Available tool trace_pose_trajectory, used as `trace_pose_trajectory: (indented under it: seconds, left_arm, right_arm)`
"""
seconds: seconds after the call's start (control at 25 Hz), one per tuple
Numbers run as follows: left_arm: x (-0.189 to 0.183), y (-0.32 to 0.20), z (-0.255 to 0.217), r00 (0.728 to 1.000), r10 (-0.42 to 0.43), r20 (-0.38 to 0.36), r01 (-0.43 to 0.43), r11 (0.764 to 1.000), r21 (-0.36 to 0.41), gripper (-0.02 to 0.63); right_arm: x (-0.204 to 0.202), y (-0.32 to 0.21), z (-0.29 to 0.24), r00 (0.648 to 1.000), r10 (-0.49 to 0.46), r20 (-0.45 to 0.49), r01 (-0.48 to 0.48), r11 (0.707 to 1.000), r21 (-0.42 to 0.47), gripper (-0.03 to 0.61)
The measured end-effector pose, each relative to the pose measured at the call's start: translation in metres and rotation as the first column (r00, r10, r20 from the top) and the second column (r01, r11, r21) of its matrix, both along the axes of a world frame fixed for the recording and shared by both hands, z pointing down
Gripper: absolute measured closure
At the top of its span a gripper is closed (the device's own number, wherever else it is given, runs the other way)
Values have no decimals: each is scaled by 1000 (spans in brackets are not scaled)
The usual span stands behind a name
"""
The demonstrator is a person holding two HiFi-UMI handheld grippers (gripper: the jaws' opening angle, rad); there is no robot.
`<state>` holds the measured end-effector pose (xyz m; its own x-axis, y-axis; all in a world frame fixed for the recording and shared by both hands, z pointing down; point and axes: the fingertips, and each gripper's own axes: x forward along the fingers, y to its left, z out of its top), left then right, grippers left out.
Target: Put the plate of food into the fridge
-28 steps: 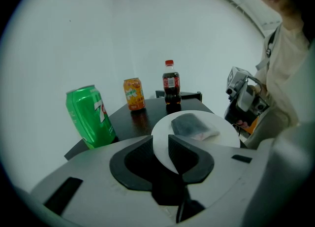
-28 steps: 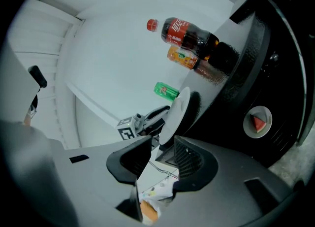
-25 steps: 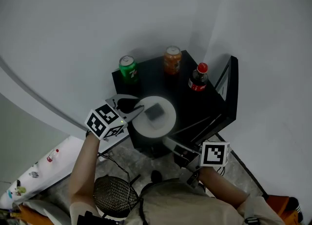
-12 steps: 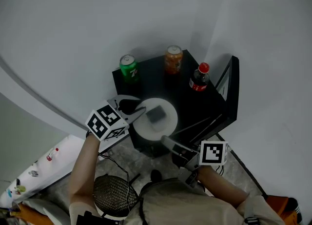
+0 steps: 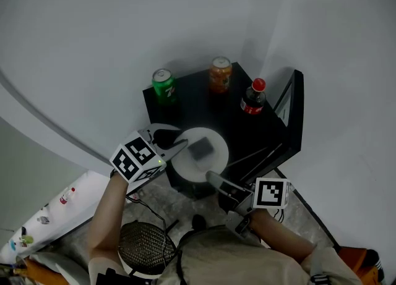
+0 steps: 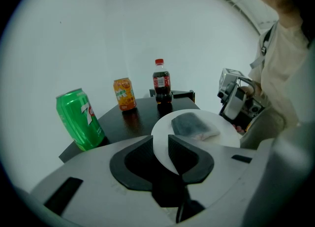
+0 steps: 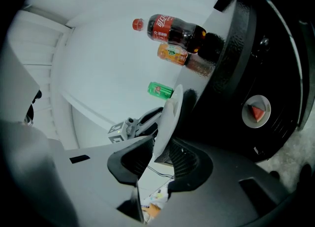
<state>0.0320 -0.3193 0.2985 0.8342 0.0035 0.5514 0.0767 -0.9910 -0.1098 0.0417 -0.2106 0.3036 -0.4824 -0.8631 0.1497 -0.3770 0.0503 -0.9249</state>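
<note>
A white plate [image 5: 213, 143] carries a grey wrapped piece of food [image 5: 200, 148]. It hangs level over the front edge of a small black fridge [image 5: 192, 107]. My left gripper [image 5: 176, 144] is shut on the plate's left rim, which sits between its pads in the left gripper view [image 6: 160, 145]. My right gripper [image 5: 211, 178] is shut on the near rim; in the right gripper view the plate [image 7: 167, 115] shows edge-on between its pads [image 7: 162, 145]. The fridge door [image 5: 292, 114] stands open at the right.
On the fridge top stand a green can [image 5: 163, 86], an orange can [image 5: 219, 75] and a cola bottle [image 5: 252, 98]. Inside the fridge lies a small dish with a red slice [image 7: 256, 112]. White walls close in behind and to the right. A wire basket [image 5: 143, 245] stands on the floor.
The plate and both grippers have drifted slightly right and toward the person. Both grips are unchanged.
</note>
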Motion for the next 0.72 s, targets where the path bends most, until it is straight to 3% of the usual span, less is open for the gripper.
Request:
trace_pose_trajectory:
  seconds: [0.16, 0.36, 0.6, 0.72]
  left_arm:
    - [0, 3, 0, 1000, 8, -1, -8, 1000, 0, 514]
    - [0, 3, 1, 1000, 9, -3, -9, 1000, -1, 512]
    - [0, 4, 0, 1000, 18, -5, -18, 1000, -6, 514]
    - [0, 4, 0, 1000, 20, -6, -20, 1000, -9, 512]
  right_arm:
    - [1, 1, 5, 999, 26, 22, -26, 999, -24, 505]
    - [4, 0, 7, 1000, 31, 3, -31, 999, -20, 505]
    - [4, 4, 13, 984, 63, 167, -54, 997, -54, 526]
    - [5, 4, 13, 977, 69, 200, -59, 997, -56, 532]
